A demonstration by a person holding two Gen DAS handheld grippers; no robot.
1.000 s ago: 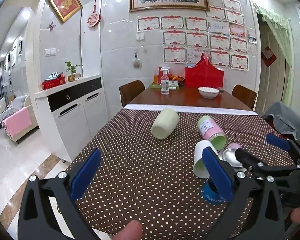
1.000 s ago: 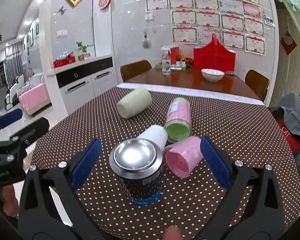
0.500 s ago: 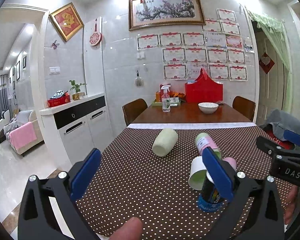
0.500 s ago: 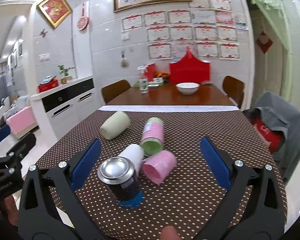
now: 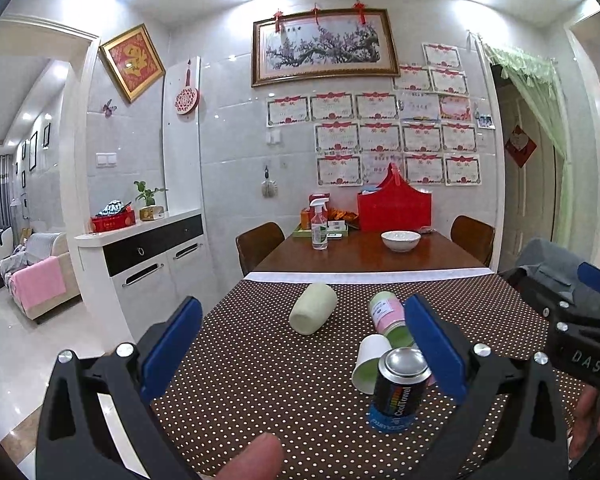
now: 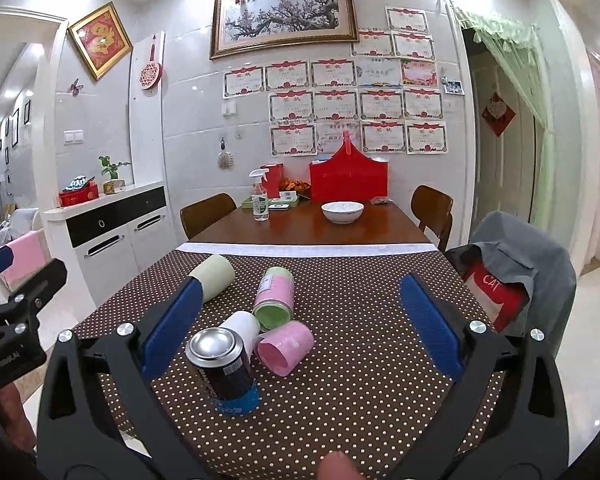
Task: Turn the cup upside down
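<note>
A dark cup with a blue rim (image 6: 227,372) stands upside down on the dotted tablecloth (image 6: 360,392), silver bottom up; it also shows in the left wrist view (image 5: 398,390). Around it several cups lie on their sides: a pink one (image 6: 286,347), a white one (image 6: 242,326), a pink-and-green one (image 6: 275,298) and a pale green one (image 6: 214,278). My right gripper (image 6: 300,328) is open and empty, held back above the cups. My left gripper (image 5: 300,348) is open and empty, left of the dark cup.
Beyond the cloth, the wooden table holds a white bowl (image 6: 342,212), a spray bottle (image 6: 259,200) and a red holder (image 6: 348,180). A chair with a grey jacket (image 6: 512,268) stands at the right. A white cabinet (image 6: 108,236) stands at the left.
Both grippers have drawn back and risen away from the cups, so the cups look smaller and more of the room shows. The cups have not moved.
</note>
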